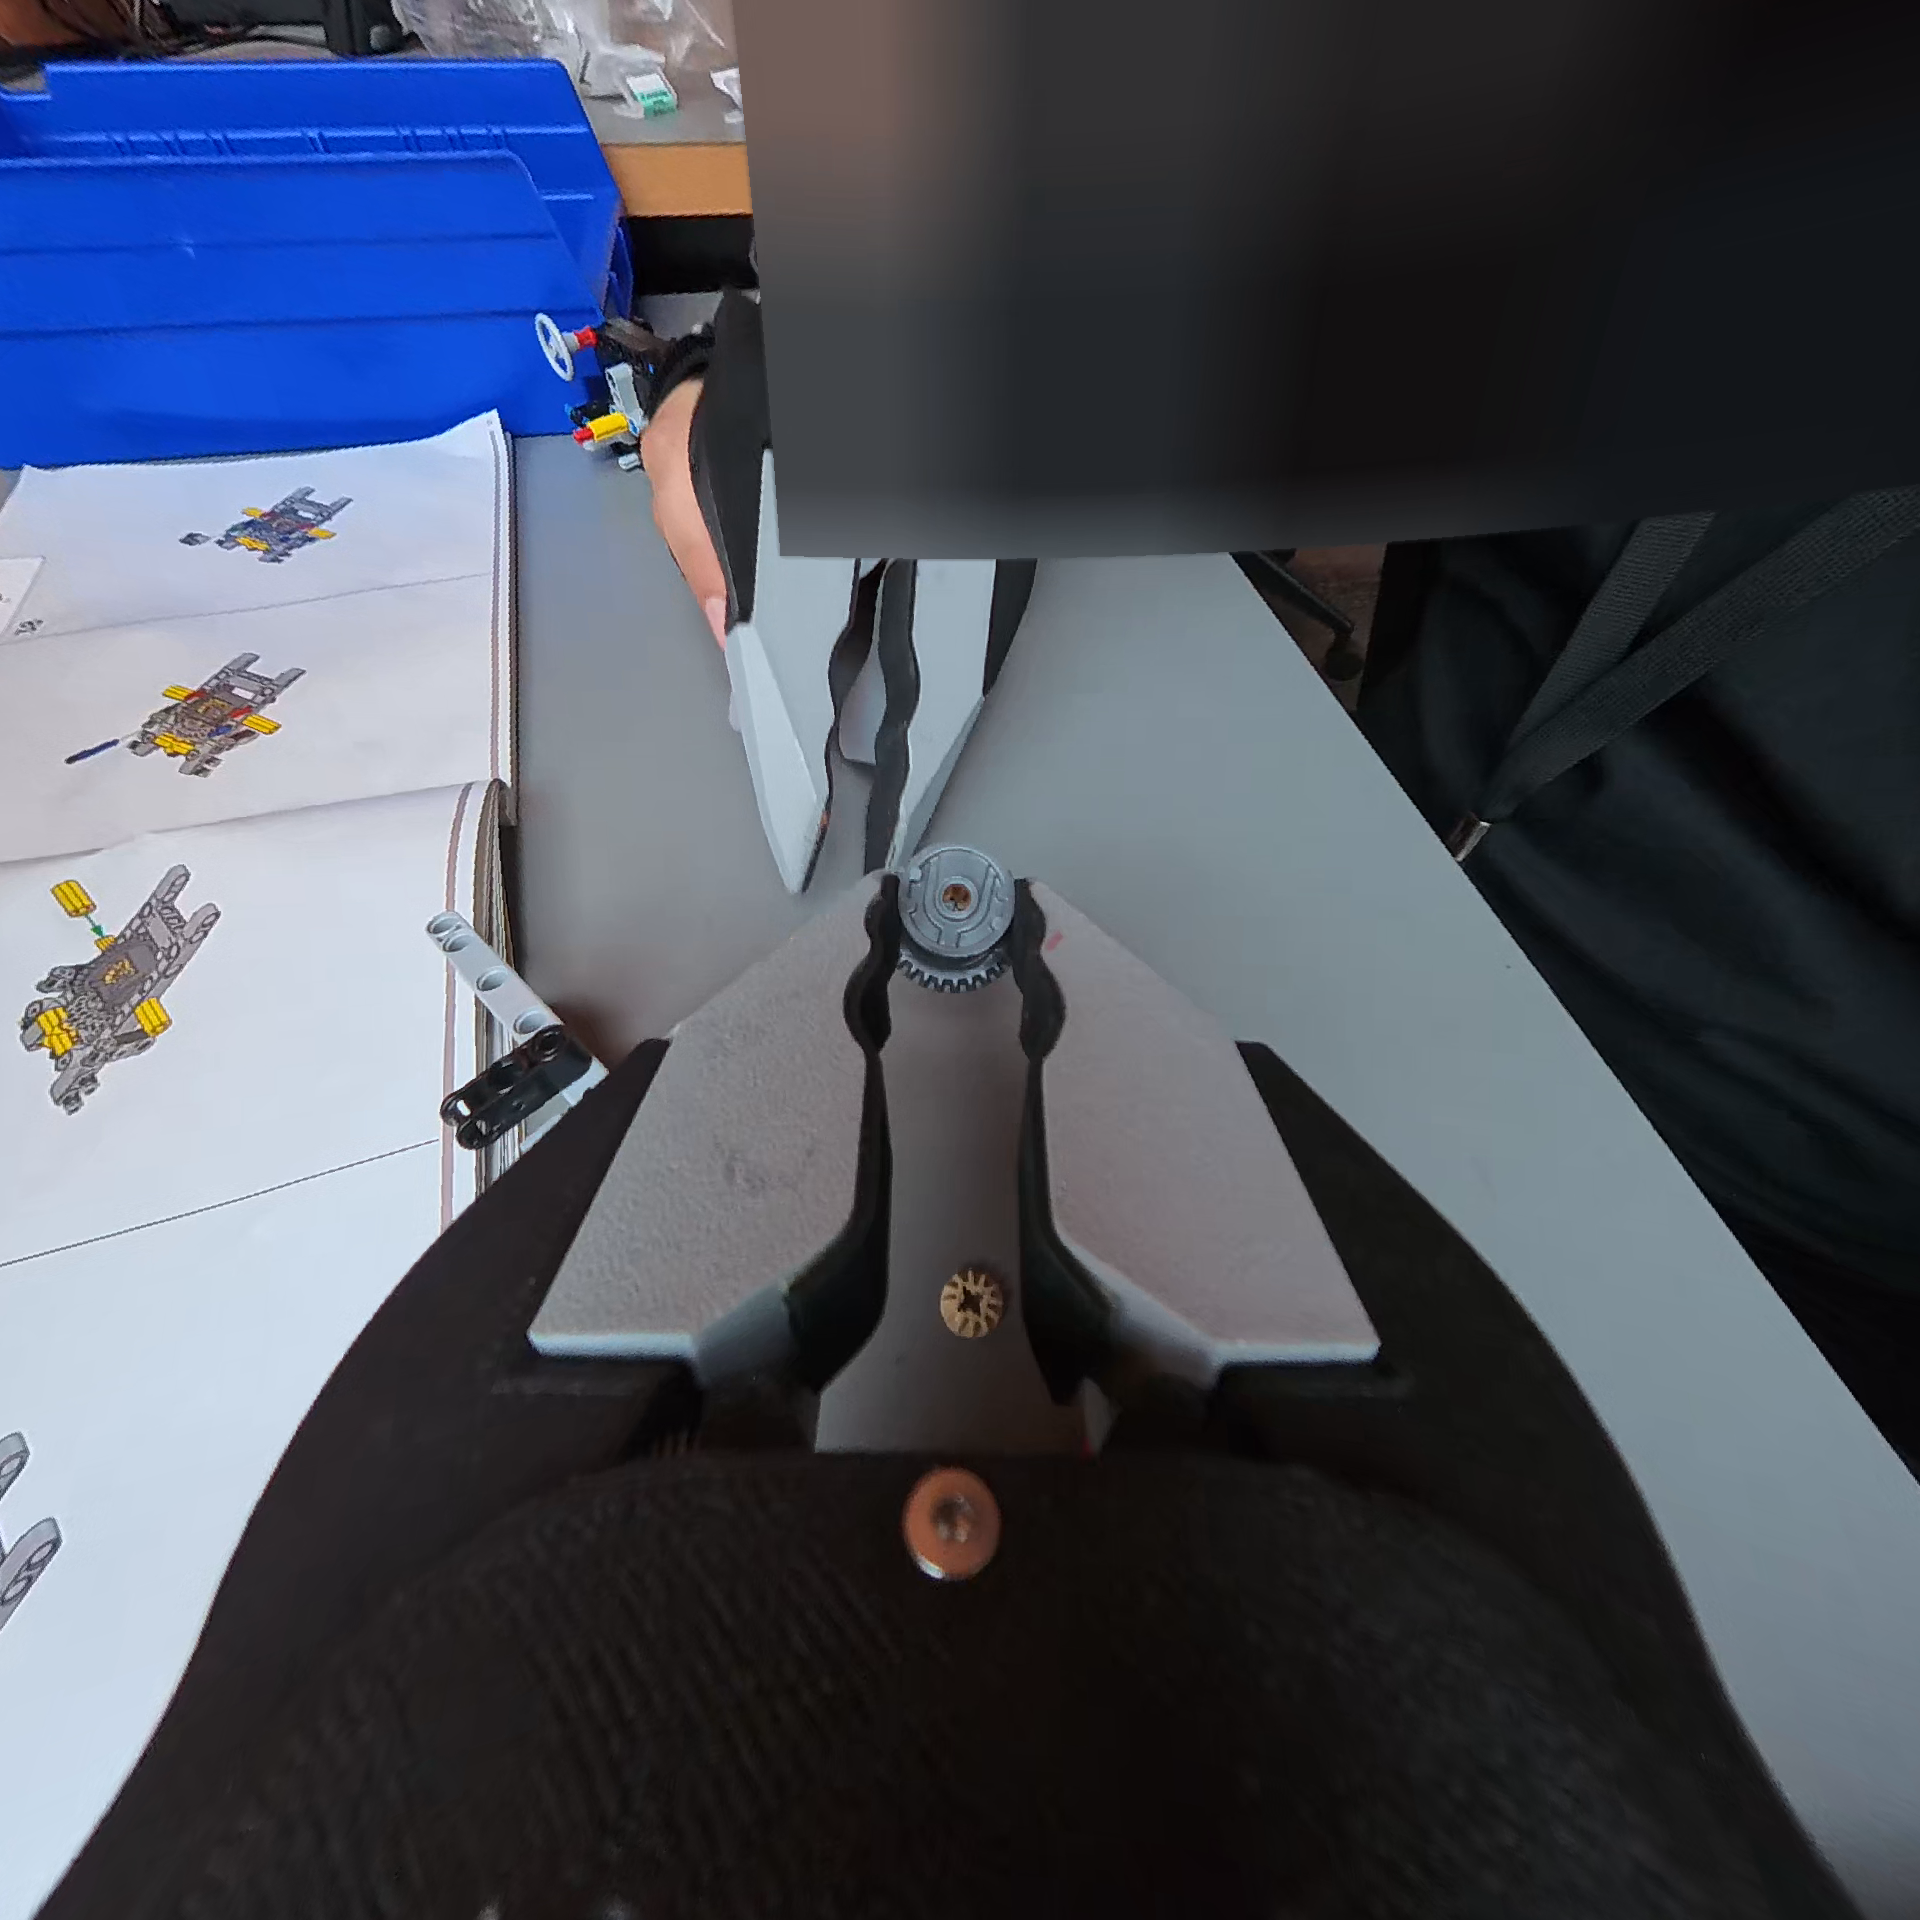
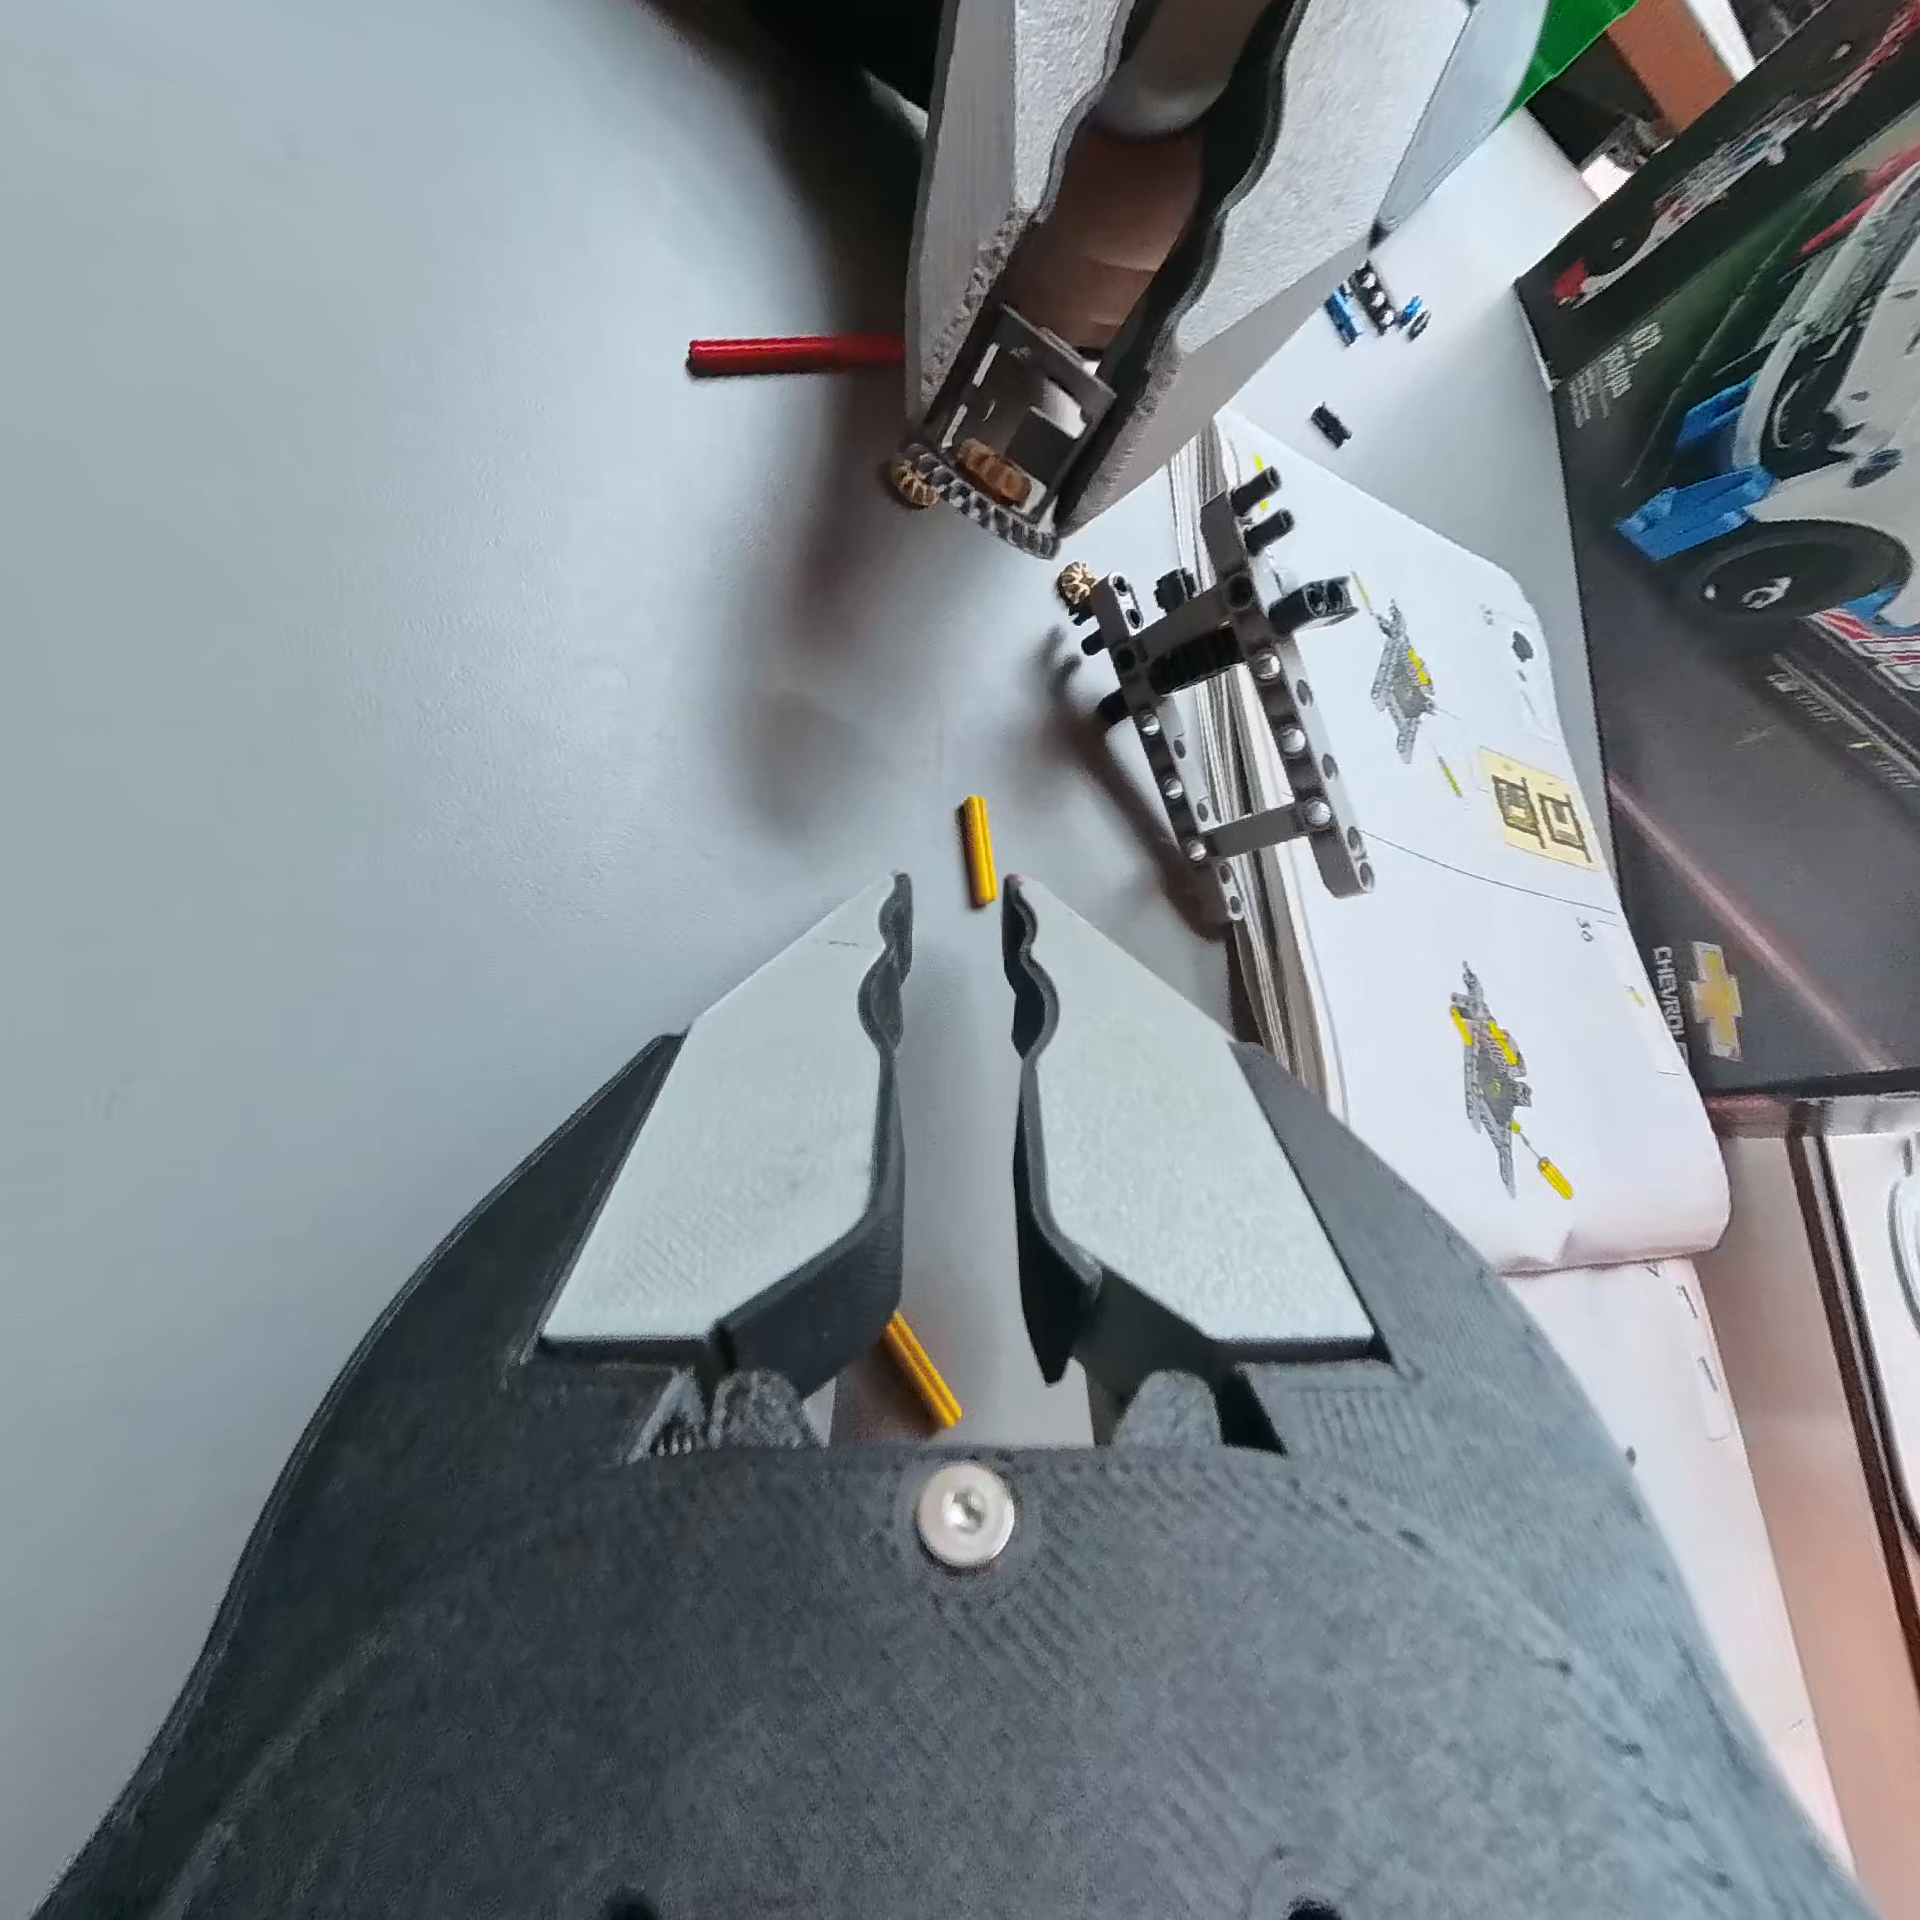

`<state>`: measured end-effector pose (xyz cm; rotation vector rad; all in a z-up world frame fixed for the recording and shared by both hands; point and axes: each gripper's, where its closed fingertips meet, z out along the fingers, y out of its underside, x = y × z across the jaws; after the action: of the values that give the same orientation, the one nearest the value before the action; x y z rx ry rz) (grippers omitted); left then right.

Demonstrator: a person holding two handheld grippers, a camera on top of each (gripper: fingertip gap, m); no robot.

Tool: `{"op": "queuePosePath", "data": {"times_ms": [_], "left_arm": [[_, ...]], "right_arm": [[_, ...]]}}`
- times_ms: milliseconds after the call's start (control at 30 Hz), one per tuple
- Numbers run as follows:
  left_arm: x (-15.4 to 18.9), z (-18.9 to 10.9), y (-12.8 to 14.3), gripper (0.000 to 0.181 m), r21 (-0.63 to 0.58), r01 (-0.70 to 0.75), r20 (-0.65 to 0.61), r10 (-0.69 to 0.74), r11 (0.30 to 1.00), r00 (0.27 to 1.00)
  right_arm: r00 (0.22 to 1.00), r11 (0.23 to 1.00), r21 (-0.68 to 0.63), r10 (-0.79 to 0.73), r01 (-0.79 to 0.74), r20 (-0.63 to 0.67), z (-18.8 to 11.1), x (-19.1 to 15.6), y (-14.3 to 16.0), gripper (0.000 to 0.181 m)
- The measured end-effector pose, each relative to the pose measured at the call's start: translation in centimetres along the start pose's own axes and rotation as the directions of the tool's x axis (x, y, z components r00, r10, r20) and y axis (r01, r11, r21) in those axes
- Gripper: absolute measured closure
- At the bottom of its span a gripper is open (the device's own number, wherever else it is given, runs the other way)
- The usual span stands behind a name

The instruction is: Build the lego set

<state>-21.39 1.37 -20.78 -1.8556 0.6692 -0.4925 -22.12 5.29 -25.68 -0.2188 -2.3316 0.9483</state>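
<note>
My left gripper (image 1: 954,920) is shut on a round grey gear housing (image 1: 954,902) with a toothed ring under it, held above the grey table (image 1: 1195,831). In the right wrist view the left gripper (image 2: 1003,499) comes in from the top, and the housing (image 2: 1013,473) shows tan gears inside. My right gripper (image 2: 956,904) is open and empty, low over the table, with a yellow axle (image 2: 977,850) just beyond its tips. In the left wrist view it (image 1: 883,790) faces my left gripper closely. A dark grey frame assembly (image 2: 1231,707) lies on the booklet's edge.
A second yellow axle (image 2: 923,1371) lies under my right fingers, and a red axle (image 2: 795,353) lies farther out. A tan gear (image 1: 972,1304) is on the table. The open instruction booklet (image 1: 229,727), loose beams (image 1: 499,987), blue bins (image 1: 291,249) and the set's box (image 2: 1745,499) line the sides. About 7 centimeters separates my left fingertips from my right. Between my left fingertips and the red axle (image 2: 795,353) there is roughly 9 centimeters.
</note>
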Motion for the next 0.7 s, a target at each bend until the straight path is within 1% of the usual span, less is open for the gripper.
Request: {"op": "queuePosePath", "data": {"times_ms": [233,467,700], "left_arm": [[0.4,-0.4,-1.0,0.163,0.074,-0.016,-0.020,0.018,0.997,1.000],[0.3,-0.3,-1.1,0.163,0.072,-0.071,0.009,0.071,0.995,0.997],[0.4,-0.6,-2.1,0.163,0.120,-0.150,0.040,0.146,0.981,0.988]], "right_arm": [[1.000,0.999,0.034,0.030,-0.031,0.007,-0.2,0.2,-0.5,0.166],[0.997,0.990,0.122,0.073,-0.075,0.022,-0.9,0.6,-1.6,0.166],[0.989,0.964,0.223,0.138,-0.148,0.058,-1.8,1.0,-2.9,0.167]]}}
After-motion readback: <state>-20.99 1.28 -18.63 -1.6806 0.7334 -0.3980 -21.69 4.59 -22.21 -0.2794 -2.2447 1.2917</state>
